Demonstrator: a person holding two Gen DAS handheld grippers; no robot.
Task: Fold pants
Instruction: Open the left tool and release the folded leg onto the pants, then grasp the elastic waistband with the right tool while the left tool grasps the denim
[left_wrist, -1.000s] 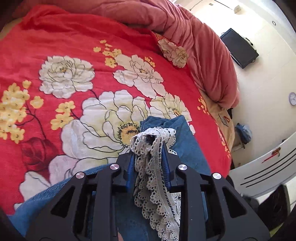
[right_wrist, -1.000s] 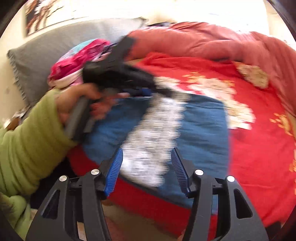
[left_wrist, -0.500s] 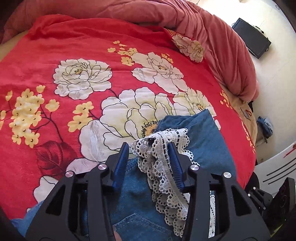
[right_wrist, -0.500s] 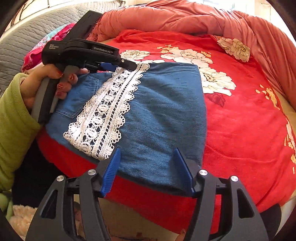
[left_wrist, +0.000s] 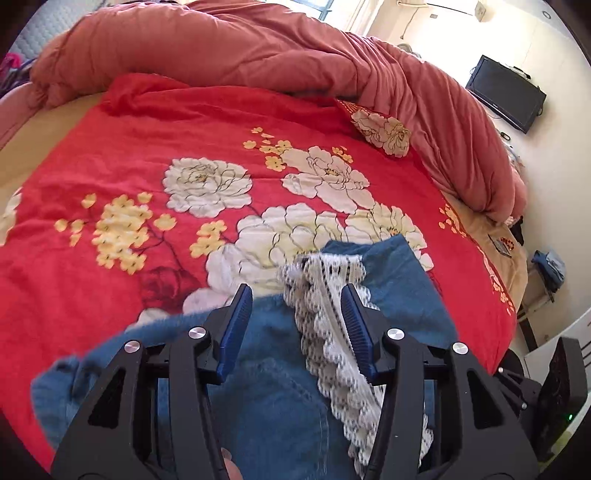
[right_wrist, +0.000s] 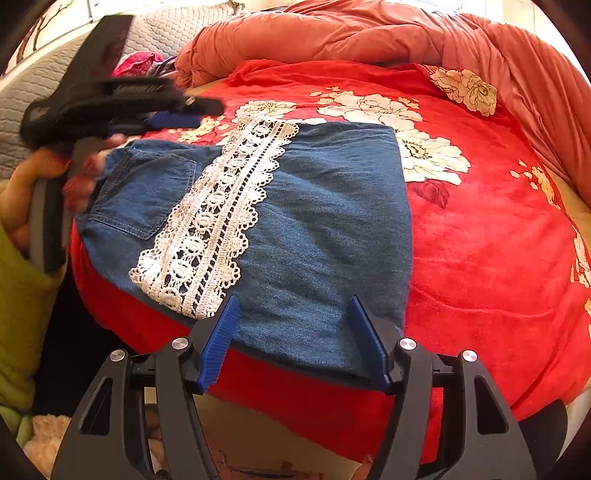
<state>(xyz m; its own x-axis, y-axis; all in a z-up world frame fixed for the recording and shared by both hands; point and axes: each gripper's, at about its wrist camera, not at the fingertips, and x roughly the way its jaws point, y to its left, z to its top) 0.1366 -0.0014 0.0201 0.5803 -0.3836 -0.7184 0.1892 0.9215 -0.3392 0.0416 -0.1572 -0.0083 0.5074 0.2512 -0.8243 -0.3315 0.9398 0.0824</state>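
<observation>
You're hovering the left gripper w/ jaws apart, just been opening, nothing pinched; the white lace strip is lying loose between them. The right gripper is standing wide, also just been opening, over the folded blue denim pants, which are lying at the near edge of the red floral bedspread.

The left gripper, black with ribbed blue pads, has just been opening; its jaws stand apart over the blue denim pants, pressing nothing. A white lace strip runs between them toward six o'clock. Toward twelve spreads the red floral bedspread, then a rumpled salmon quilt.
</observation>
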